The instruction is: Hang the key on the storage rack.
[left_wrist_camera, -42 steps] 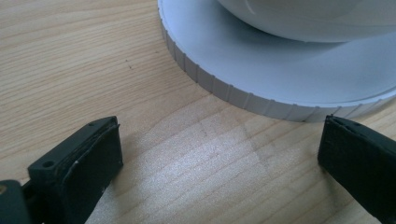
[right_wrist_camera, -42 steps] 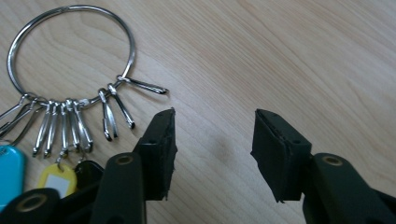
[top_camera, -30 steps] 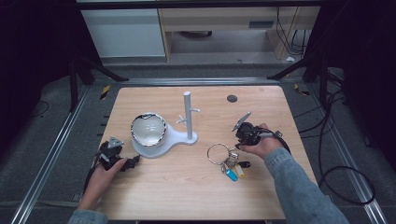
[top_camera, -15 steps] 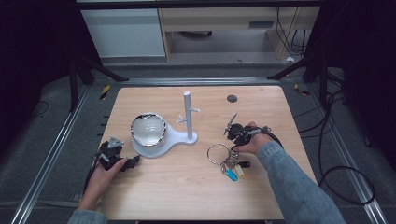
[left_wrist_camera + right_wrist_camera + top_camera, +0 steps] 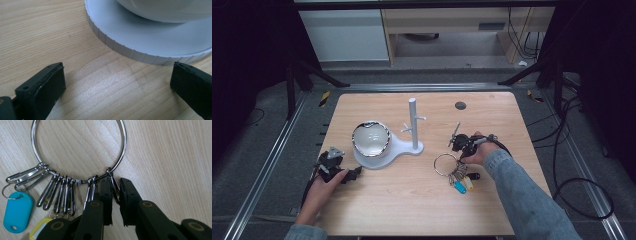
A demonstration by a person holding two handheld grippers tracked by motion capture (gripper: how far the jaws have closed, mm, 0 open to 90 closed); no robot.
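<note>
A large metal key ring (image 5: 446, 164) lies flat on the wooden table (image 5: 412, 210), strung with several snap clips and blue (image 5: 459, 186) and yellow (image 5: 468, 182) tags. My right gripper (image 5: 458, 156) points down at the ring's right side. In the right gripper view its jaws have just been closing, and my right gripper (image 5: 115, 190) now pinches one snap clip (image 5: 113, 185) that hangs from the ring (image 5: 120, 157). My left gripper (image 5: 347, 172) rests on the table at the left, held by a hand. It stands open (image 5: 117, 85) just short of the white stand's ribbed base (image 5: 140, 42).
The white stand (image 5: 414, 125) has an upright post with small pegs, and a shiny bowl (image 5: 370, 139) sits on its round base. A small dark disc (image 5: 460, 105) lies near the table's far edge. Cables trail off the table's right side.
The right hand has shifted left and down onto the key ring, and its jaws have narrowed around a clip. The left hand and gripper have kept still.
</note>
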